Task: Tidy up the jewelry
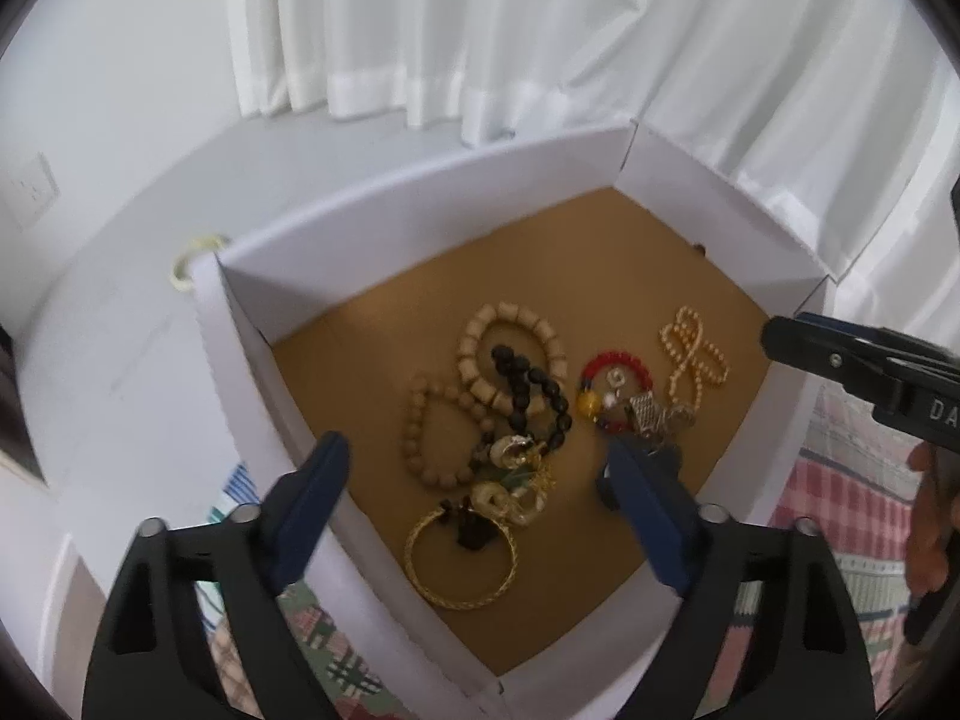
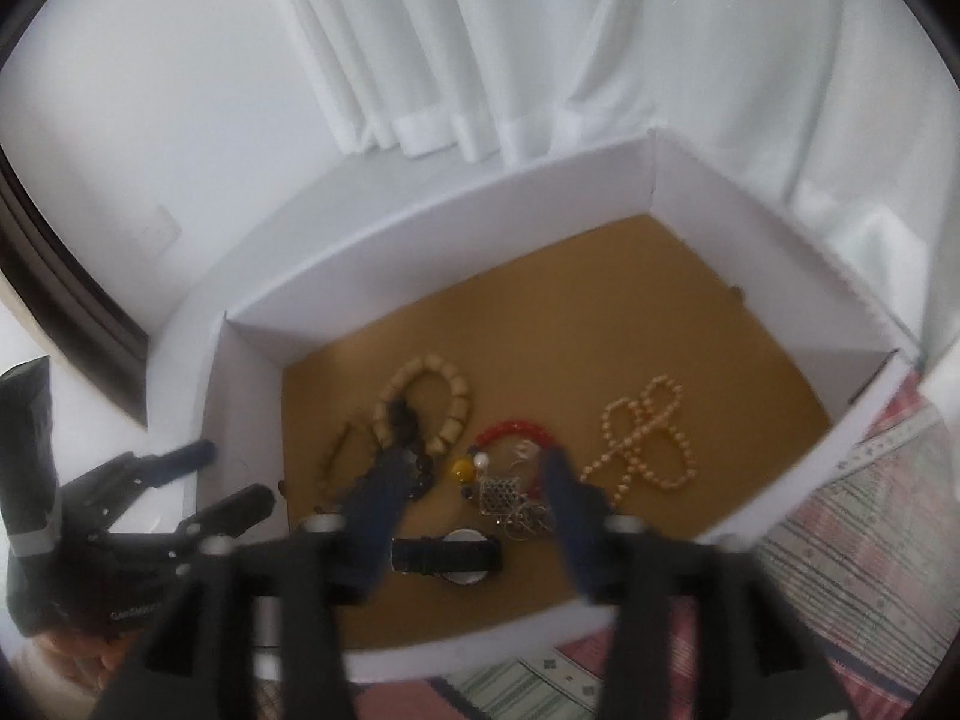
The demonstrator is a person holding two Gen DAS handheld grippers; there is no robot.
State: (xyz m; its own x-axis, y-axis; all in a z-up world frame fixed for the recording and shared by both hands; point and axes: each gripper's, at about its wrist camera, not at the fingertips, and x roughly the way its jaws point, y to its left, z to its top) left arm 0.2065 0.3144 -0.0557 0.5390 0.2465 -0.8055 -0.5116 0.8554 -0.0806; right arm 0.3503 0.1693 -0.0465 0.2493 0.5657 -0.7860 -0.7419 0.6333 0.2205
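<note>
A white box [image 1: 384, 222] with a brown floor holds a pile of jewelry. In the left wrist view I see a tan bead bracelet [image 1: 528, 324], a black bead bracelet [image 1: 522, 384], a brown bead bracelet [image 1: 423, 438], a gold bangle [image 1: 420, 570], a red bead bracelet [image 1: 618, 360] and a pearl string [image 1: 696, 354]. My left gripper [image 1: 480, 462] is open above the pile, empty. My right gripper [image 2: 474, 474] is open above the red bracelet [image 2: 513, 429] and a silver charm [image 2: 501, 495]. A black watch [image 2: 450, 555] lies near it. The pearl string [image 2: 648, 444] lies to its right.
White curtains [image 1: 480, 30] hang behind the box. A plaid cloth [image 1: 852, 510] lies under the box on the right. A pale ring [image 1: 192, 258] lies outside the box's far left corner. The right gripper [image 1: 864, 360] shows at the right edge of the left view.
</note>
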